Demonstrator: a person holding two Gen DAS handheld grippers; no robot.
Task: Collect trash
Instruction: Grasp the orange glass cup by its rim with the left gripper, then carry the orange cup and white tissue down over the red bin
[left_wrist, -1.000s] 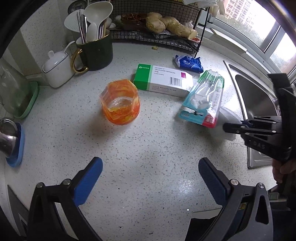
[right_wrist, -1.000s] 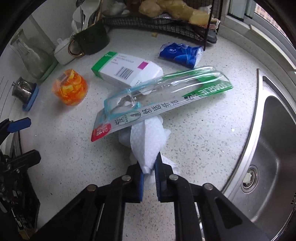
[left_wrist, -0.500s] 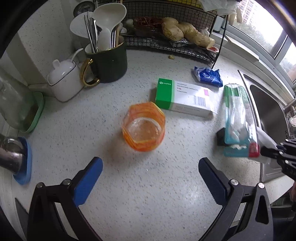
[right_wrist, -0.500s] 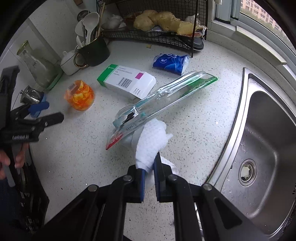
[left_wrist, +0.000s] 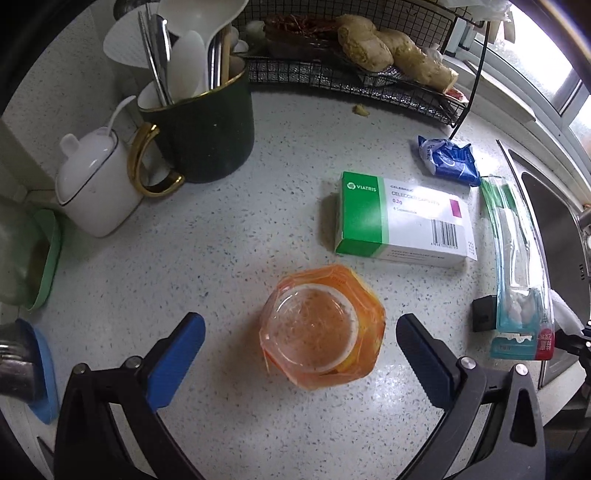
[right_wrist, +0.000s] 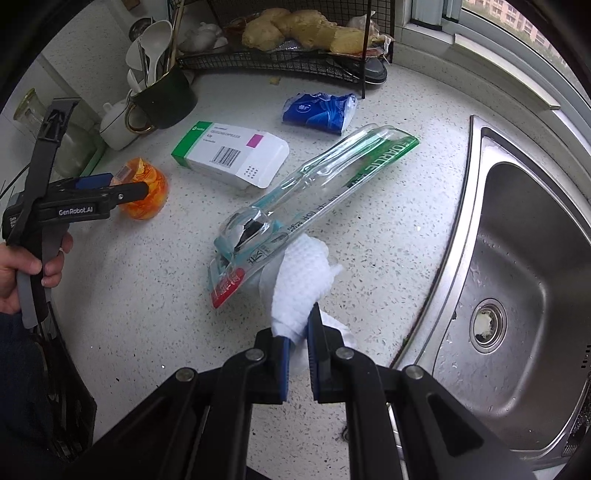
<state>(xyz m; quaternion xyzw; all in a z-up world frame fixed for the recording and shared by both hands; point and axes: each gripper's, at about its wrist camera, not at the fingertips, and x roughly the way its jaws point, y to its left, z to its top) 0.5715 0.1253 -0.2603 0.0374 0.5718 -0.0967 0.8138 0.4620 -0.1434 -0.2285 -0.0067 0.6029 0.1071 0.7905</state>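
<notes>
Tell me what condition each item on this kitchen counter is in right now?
Left gripper: open, straddling the cup.
Right gripper: shut on the paper towel.
Orange cup: upright, looks empty.
Toothbrush package: opened, lying flat.
Medicine box: closed, lying flat.
Blue wrapper: crumpled.

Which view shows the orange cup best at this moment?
The left wrist view: the orange cup sits centred between the open left gripper fingers, seen from above with its rim and inside visible. In the right wrist view the cup is small, far left, and partly hidden behind the left gripper.
</notes>
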